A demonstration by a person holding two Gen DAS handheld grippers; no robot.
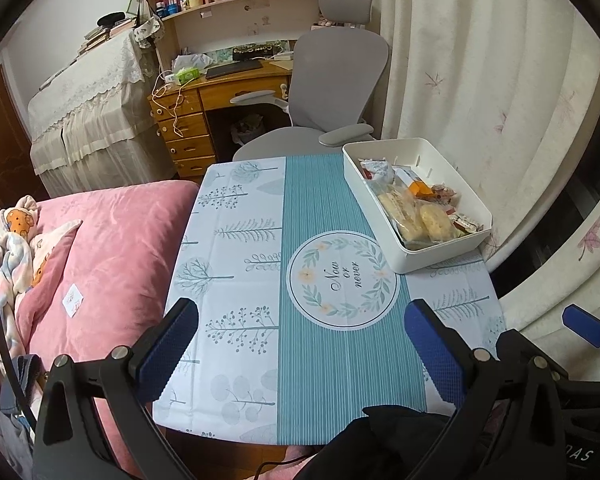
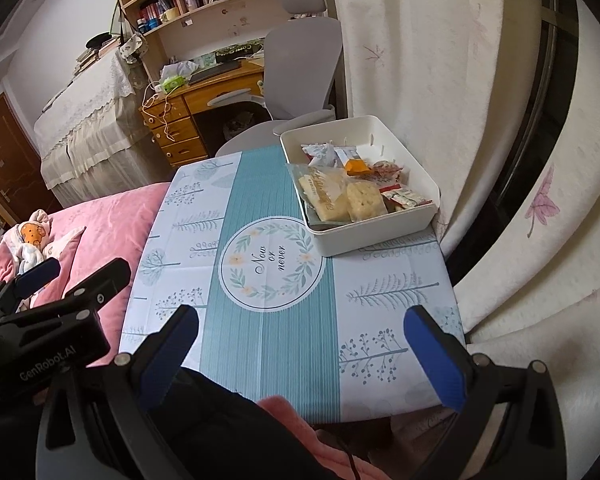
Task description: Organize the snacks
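A white rectangular bin (image 1: 440, 258) (image 2: 380, 232) sits at the far right corner of a small table covered by a teal and white cloth (image 1: 320, 360) (image 2: 268, 344). Inside lie several wrapped snacks: pale biscuit packs (image 1: 416, 216) (image 2: 340, 196), an orange packet (image 1: 418, 189) (image 2: 356, 166) and small red-and-white sachets (image 2: 404, 198). My left gripper (image 1: 300, 344) hangs open over the near edge of the table, nothing between its fingers. My right gripper (image 2: 300, 348) is also open and empty, over the near edge, to the right of the left one.
A pink quilt (image 1: 112, 240) on a bed borders the table's left side. A grey office chair (image 1: 332, 92) stands behind the table, with a wooden desk (image 1: 204, 96) and bookshelves beyond. Cream curtains (image 1: 480, 60) hang close along the right.
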